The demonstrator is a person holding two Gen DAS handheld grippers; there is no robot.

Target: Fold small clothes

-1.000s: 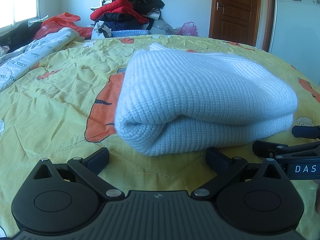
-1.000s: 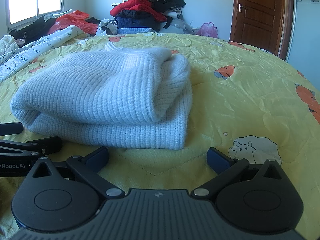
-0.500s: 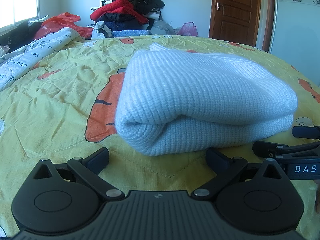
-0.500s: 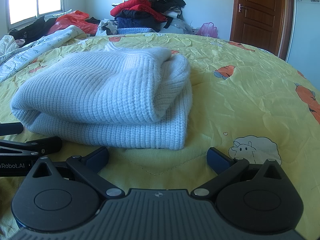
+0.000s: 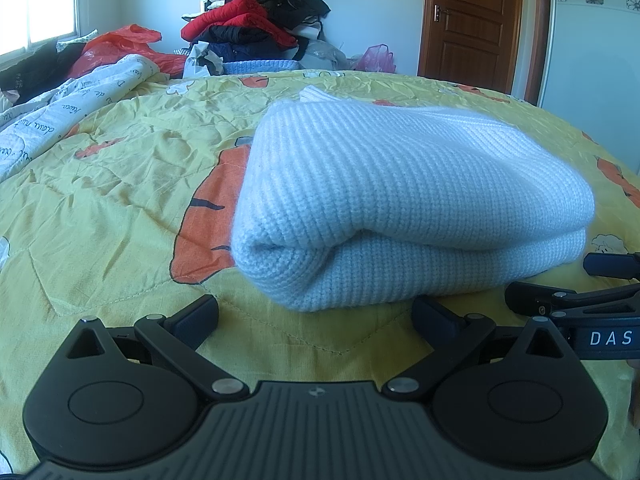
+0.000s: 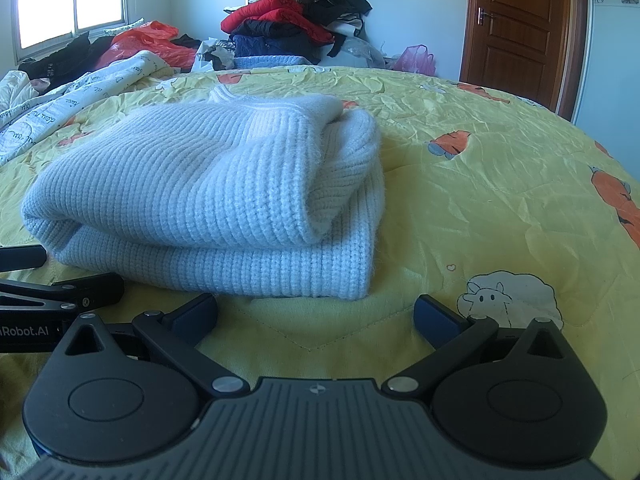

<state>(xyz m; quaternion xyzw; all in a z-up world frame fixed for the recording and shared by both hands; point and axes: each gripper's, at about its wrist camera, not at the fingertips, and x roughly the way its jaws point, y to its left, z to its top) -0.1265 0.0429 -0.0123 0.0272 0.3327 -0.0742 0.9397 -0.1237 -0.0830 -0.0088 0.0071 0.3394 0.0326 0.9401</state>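
Note:
A pale blue knitted sweater [image 5: 400,200] lies folded in a thick bundle on the yellow bedspread [image 5: 100,200]. It also shows in the right wrist view [image 6: 208,200], with its ribbed edges at the right. My left gripper [image 5: 316,316] is open and empty, just in front of the sweater's left end. My right gripper [image 6: 316,316] is open and empty, just in front of the sweater's right end. Each gripper shows at the edge of the other's view: the right one [image 5: 560,280] and the left one [image 6: 60,276].
A heap of red and dark clothes [image 5: 260,28] stands at the far side of the bed. A white printed quilt [image 5: 60,116] and an orange bag [image 5: 120,46] lie at the far left. A brown door [image 5: 476,20] is at the back right.

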